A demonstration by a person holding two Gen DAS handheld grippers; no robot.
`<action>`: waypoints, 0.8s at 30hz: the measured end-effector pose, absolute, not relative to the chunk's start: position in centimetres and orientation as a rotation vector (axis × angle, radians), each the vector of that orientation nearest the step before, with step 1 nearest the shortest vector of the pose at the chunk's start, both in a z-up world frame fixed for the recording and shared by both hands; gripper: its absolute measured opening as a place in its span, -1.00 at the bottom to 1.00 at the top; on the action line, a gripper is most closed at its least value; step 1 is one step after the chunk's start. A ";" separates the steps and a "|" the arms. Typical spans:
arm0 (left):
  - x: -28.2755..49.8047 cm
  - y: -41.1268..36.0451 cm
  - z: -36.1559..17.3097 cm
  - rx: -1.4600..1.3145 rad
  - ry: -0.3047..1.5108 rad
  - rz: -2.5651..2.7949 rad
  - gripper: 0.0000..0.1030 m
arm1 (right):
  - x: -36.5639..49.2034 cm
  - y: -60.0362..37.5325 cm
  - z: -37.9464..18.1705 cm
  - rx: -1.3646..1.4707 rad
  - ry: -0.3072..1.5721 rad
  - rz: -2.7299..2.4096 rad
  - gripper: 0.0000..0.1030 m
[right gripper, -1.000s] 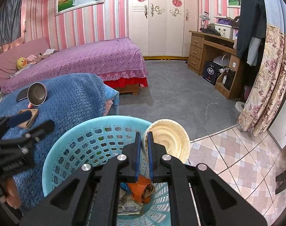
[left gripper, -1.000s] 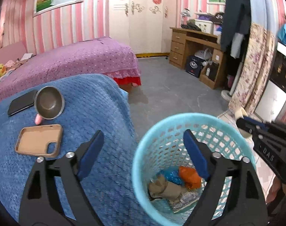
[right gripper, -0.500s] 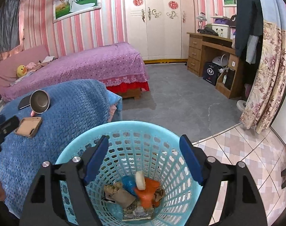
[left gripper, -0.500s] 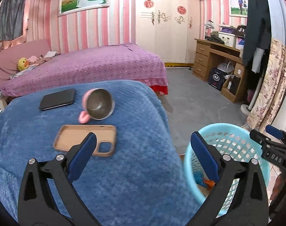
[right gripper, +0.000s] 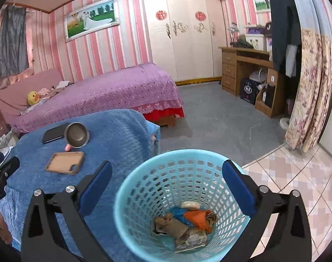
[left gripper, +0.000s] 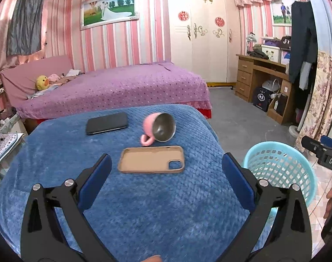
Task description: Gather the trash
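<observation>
- Since a second ago: right gripper (right gripper: 167, 184) let go of the round cream disc-shaped piece of trash (right gripper: 190, 205); that piece now lies inside the light-blue perforated plastic basket (right gripper: 144, 179), lower centre of the right wrist view, on top of the orange, blue and brown scraps.
- Right gripper's jaws are opening, already spread wide, nothing between the pads; basket mouth sits right below them.
- Left gripper (left gripper: 166, 182) swung off the basket over to the blue knitted blanket-covered table (left gripper: 56, 152); basket now at right edge of the left wrist view.
- Left jaws spread wide, empty, hovering above the blanket, nothing touched.
- On the blanket, centre of the left view: tan rubbery phone case (left gripper: 151, 159) lying face up, pink mug with steel lining (left gripper: 159, 128) tipped on its side just behind it, black smartphone (left gripper: 107, 123) upper left of those.
- Step judged: drop-off just done, now scanning for the next piece of trash.
- No obvious trash visible on the table; the three items look like keepers, so the task may be near its end.
- Next move, if any: left gripper would need to lower and centre on a target, closing gently; avoid knocking the tipped mug, which could roll.
</observation>
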State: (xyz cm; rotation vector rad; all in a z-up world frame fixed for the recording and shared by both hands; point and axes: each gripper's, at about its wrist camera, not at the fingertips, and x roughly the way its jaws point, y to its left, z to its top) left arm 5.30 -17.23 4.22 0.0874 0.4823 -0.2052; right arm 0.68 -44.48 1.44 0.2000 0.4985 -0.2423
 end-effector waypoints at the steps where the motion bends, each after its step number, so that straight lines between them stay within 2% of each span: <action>1: 4.8 -16.6 4.4 0.077 0.479 -0.211 0.89 | 0.1 -43.5 1.8 0.193 0.489 -0.244 0.91; 8: 2.2 -13.3 3.9 0.038 0.491 -0.243 0.89 | -3.1 -38.1 2.9 0.114 0.443 -0.248 0.91; 17: 0.0 -10.7 0.3 0.065 0.489 -0.206 0.90 | -4.9 -33.7 0.3 0.065 0.438 -0.231 0.91; 24: -0.7 -10.3 -0.1 0.079 0.458 -0.227 0.90 | -4.9 -32.6 -0.1 0.038 0.427 -0.236 0.91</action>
